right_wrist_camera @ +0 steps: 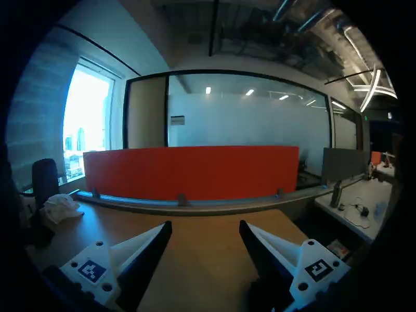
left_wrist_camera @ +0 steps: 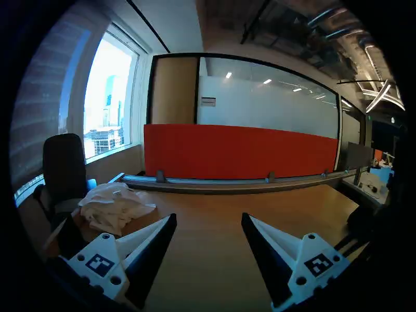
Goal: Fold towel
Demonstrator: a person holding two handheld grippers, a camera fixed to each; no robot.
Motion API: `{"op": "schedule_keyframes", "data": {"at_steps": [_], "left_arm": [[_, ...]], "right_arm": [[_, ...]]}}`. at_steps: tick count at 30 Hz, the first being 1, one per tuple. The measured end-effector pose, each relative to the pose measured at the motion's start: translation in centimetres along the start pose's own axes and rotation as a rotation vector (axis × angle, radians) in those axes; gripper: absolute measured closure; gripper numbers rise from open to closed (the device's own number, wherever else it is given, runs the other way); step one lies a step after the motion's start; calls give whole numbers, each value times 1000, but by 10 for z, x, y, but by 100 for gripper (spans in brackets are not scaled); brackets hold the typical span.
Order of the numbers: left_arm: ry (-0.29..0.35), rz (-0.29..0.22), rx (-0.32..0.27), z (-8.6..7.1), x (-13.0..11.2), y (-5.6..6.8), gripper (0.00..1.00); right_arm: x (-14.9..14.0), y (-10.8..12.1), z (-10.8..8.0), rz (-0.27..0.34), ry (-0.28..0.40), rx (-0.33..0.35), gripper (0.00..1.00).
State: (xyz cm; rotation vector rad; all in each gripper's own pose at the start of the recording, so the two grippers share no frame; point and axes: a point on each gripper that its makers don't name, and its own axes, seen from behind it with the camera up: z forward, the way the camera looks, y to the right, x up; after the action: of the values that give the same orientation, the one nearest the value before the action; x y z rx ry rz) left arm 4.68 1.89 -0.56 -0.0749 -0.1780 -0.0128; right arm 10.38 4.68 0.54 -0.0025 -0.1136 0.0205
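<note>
Wooden table (left_wrist_camera: 218,249) carries one crumpled white towel (left_wrist_camera: 112,205) at its window end, beside one black chair (left_wrist_camera: 63,166) partly cut off; left tool (left_wrist_camera: 208,215) and right tool (right_wrist_camera: 205,222) hover open, holding nothing

One towel (left_wrist_camera: 112,207), one desk (left_wrist_camera: 218,260), one chair (left_wrist_camera: 63,164), one orange divider (left_wrist_camera: 239,151), plus two tools: left tool (left_wrist_camera: 208,223), right tool (right_wrist_camera: 205,229).
</note>
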Motion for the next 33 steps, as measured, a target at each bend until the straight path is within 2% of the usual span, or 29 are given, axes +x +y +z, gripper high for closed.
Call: {"op": "schedule_keyframes", "data": {"at_steps": [15, 33], "left_arm": [[11, 1, 1, 3, 1, -2, 8], [39, 2, 16, 5, -10, -12, 8]], "right_arm": [[0, -20, 5, 35, 24, -2, 0], [-3, -33, 2, 5, 38, 5, 0]]}}
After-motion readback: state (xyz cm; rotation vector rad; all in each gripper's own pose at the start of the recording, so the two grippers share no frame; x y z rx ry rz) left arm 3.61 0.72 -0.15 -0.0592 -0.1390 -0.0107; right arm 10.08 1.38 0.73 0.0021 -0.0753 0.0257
